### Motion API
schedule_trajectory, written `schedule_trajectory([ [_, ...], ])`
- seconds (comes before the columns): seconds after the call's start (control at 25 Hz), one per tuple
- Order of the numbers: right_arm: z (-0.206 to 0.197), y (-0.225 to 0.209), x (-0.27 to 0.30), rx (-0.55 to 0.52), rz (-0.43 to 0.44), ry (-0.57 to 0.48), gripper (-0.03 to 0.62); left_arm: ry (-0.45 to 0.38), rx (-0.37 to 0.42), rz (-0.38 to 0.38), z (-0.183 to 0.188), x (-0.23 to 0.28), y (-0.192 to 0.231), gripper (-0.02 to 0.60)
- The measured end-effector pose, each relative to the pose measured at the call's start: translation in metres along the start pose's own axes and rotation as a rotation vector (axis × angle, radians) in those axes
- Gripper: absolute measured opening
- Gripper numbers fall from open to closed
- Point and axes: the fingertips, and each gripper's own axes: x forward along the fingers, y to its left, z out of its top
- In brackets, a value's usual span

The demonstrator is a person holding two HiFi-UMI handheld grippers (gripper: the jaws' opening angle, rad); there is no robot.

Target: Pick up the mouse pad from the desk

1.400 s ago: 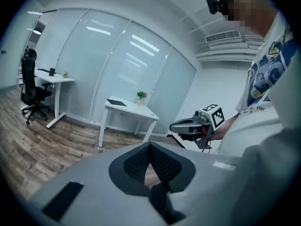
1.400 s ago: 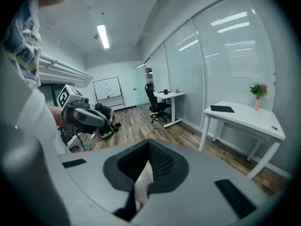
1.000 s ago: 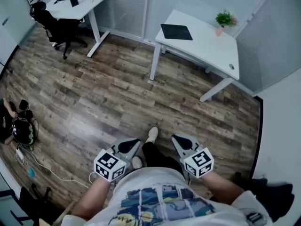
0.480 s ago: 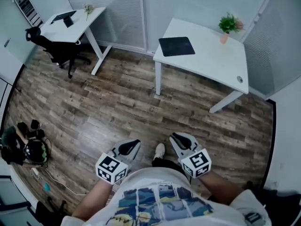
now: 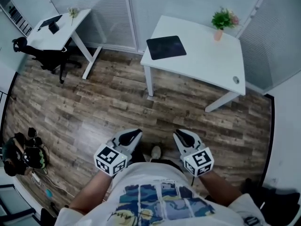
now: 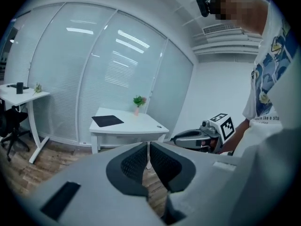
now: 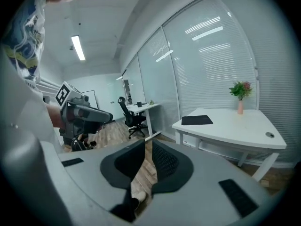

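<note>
The desk and its mouse pad lie closer than a second ago.

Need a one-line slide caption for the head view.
Person on wood floor, left claw and right claw empty, facing white desk that bears the black mouse pad and a potted plant.
</note>
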Motion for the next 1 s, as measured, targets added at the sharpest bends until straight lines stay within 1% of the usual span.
schedule_trajectory([
  [0.16, 0.006, -0.025, 0.013, 0.005, -0.019, -0.023, 0.049, -0.007, -0.007, -0.044, 0.019, 0.032, 0.027, 0.005],
  [0.24, 0.01, -0.038, 0.022, 0.014, -0.04, -0.027, 0.049, -0.016, -0.004, -0.057, 0.03, 0.049, 0.047, 0.005],
  [0.4, 0.022, -0.07, 0.043, 0.032, -0.096, -0.01, 0.049, -0.017, -0.023, -0.099, 0.051, 0.087, 0.092, 0.009],
  [0.44, 0.028, -0.078, 0.05, 0.033, -0.11, -0.009, 0.049, -0.008, -0.02, -0.114, 0.056, 0.098, 0.105, 0.02],
  [0.52, 0.038, -0.095, 0.063, 0.045, -0.136, -0.005, 0.049, 0.018, 0.009, -0.134, 0.068, 0.121, 0.134, 0.062],
  [0.6, 0.049, -0.112, 0.079, 0.054, -0.167, 0.001, 0.048, 0.03, 0.033, -0.141, 0.082, 0.145, 0.167, 0.063],
  [0.72, 0.067, -0.135, 0.101, 0.073, -0.218, 0.003, 0.046, 0.035, 0.019, -0.149, 0.102, 0.177, 0.217, 0.063],
  [0.88, 0.088, -0.159, 0.127, 0.088, -0.272, 0.006, 0.043, 0.064, -0.006, -0.155, 0.119, 0.222, 0.278, 0.074],
  [1.0, 0.093, -0.175, 0.142, 0.112, -0.309, 0.024, 0.041, 0.092, 0.005, -0.157, 0.124, 0.256, 0.316, 0.081],
])
